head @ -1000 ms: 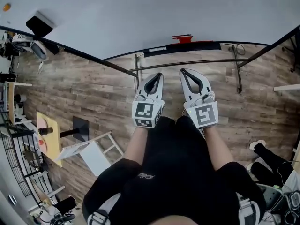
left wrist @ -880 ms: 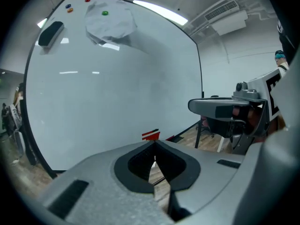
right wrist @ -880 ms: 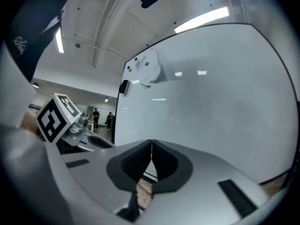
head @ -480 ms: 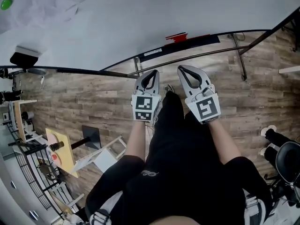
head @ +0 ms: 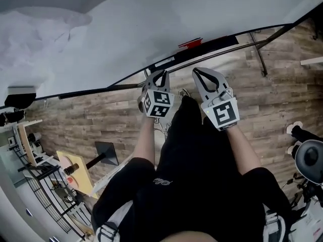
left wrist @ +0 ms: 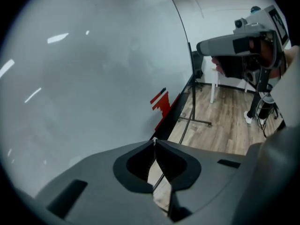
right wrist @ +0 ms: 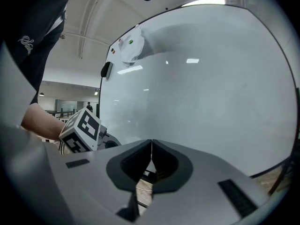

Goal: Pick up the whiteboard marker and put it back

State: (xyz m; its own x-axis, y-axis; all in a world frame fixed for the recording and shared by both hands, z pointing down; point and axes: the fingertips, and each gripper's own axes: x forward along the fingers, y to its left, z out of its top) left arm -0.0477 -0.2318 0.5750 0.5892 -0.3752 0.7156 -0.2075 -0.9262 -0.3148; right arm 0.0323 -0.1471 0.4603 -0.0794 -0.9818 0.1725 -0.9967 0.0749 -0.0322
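1. Wood-plank floor (head: 101,120) spreads beneath the big whiteboard (head: 151,24), which fills the top of the head view.
2. Along the whiteboard's lower edge runs a black tray (head: 224,39).
3. The left gripper (left wrist: 154,143) and right gripper (right wrist: 151,142) hover side by side just short of the whiteboard, each with jaws pressed together on nothing.
4. A red thing (head: 191,43) sits on the whiteboard's tray; whether it is the marker cannot be told.

No words can be read clearly here. The person's black clothes (head: 202,195) carry small white curly writing (head: 160,182), too tiny to read. The left cube (head: 158,104) and the right cube (head: 223,114) each show black-and-white square patterns, like a code, not letters or numbers.
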